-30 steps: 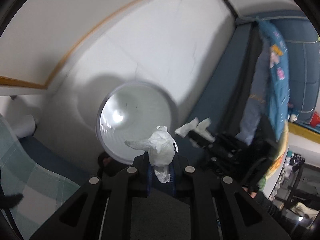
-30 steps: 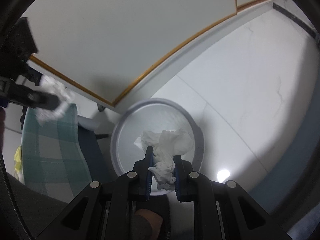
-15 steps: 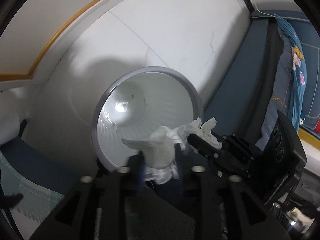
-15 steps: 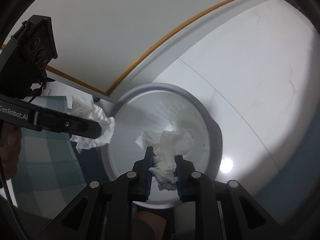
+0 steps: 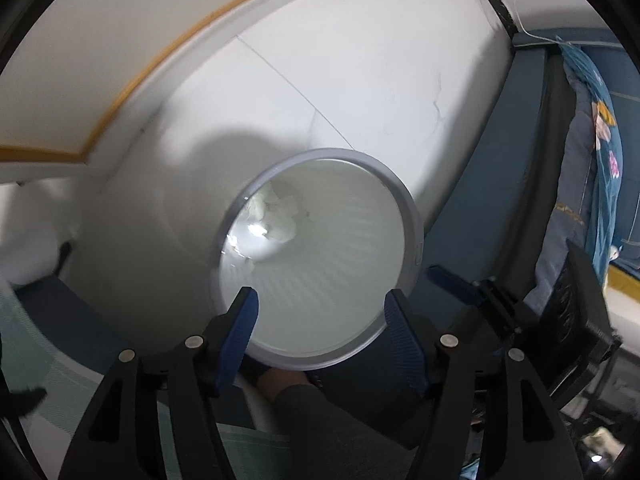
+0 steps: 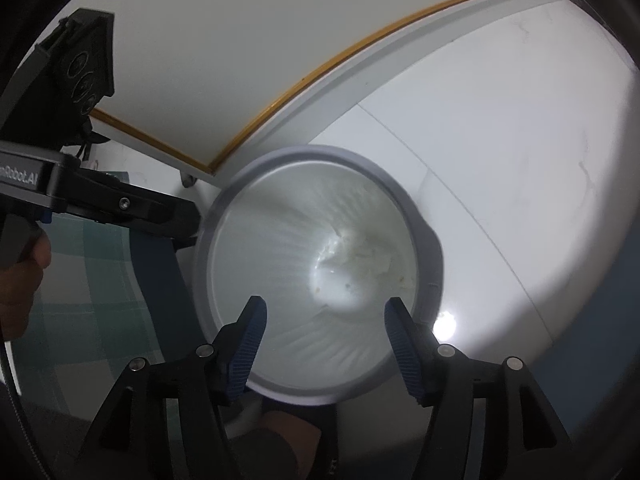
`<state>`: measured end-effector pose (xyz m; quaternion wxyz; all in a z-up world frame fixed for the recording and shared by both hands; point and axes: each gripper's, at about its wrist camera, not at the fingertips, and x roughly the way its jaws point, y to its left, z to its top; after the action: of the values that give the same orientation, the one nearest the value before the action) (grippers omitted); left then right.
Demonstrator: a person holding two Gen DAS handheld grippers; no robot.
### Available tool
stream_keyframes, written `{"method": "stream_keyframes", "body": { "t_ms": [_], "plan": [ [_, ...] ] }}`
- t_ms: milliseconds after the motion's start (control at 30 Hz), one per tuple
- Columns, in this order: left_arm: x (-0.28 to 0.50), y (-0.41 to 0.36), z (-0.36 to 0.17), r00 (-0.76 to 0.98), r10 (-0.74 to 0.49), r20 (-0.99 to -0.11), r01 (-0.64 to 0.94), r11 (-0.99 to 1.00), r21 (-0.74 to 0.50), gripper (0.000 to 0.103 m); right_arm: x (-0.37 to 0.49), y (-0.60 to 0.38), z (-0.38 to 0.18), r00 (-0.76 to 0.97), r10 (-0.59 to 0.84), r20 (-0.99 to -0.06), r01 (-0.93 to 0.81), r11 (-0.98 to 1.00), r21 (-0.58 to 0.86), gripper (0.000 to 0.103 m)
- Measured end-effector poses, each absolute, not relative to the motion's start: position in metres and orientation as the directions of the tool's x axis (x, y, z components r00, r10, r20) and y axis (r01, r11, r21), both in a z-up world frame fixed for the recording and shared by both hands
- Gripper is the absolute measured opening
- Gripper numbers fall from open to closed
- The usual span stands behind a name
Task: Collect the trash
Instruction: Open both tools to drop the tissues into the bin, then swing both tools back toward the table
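Note:
A round white trash bin with a grey rim (image 5: 412, 216) stands on the white floor; it also shows in the right wrist view (image 6: 400, 200). Crumpled white tissues (image 5: 276, 212) lie at its bottom, seen blurred in the right wrist view (image 6: 372, 256). My left gripper (image 5: 320, 312) is open and empty above the bin's mouth. My right gripper (image 6: 324, 320) is open and empty above the bin too. The left gripper's body (image 6: 120, 204) reaches in from the left in the right wrist view; the right gripper's body (image 5: 520, 312) shows at the right in the left wrist view.
A white wall panel with a wooden edge strip (image 6: 320, 76) runs behind the bin. A green checked cloth (image 6: 80, 280) lies at the left. A dark blue bed side (image 5: 500, 160) with patterned bedding (image 5: 600, 160) is at the right. My knee (image 5: 296, 392) is just below the bin.
Both grippers moved over the bin and opened. The two tissues dropped from the jaws into the bin.

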<state>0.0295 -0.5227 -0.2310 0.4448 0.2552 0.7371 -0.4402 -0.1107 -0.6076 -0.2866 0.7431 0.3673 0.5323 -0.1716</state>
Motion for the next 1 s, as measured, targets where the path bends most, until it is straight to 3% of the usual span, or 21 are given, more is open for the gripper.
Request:
{"method": "stream_keyframes", "body": {
  "t_ms": [100,233,500,667,833,1000],
  "plan": [
    [0.029,-0.516,-0.217,-0.425,-0.012,-0.905,0.813,0.434,-0.387,0.069,-0.121,-0.610,-0.273,0.387,0.104,-0.916,0.650,0.674,0.351,0.061],
    [0.029,-0.499,-0.196,-0.384,-0.041,-0.923,0.839,0.403,-0.367,0.070,-0.130,-0.616,-0.247,0.417,0.049,-0.908,0.664,0.666,0.341,0.061],
    [0.039,-0.459,-0.118,-0.216,-0.221,-0.951,0.864,0.411,-0.291,0.070,-0.137,-0.612,-0.157,0.522,-0.115,-0.845,0.646,0.701,0.303,0.065],
    [0.050,-0.412,-0.048,-0.017,-0.390,-0.921,0.853,0.475,-0.217,0.070,-0.137,-0.586,-0.064,0.670,-0.238,-0.703,0.559,0.784,0.268,0.079],
    [0.067,-0.338,0.016,0.178,-0.517,-0.837,0.758,0.614,-0.218,0.071,-0.127,-0.538,0.012,0.790,-0.280,-0.545,0.465,0.853,0.235,0.090],
    [0.075,-0.245,0.060,0.472,-0.495,-0.730,0.592,0.791,-0.154,0.075,-0.103,-0.481,0.058,0.878,-0.227,-0.421,0.341,0.914,0.219,0.096]
  ]
}}
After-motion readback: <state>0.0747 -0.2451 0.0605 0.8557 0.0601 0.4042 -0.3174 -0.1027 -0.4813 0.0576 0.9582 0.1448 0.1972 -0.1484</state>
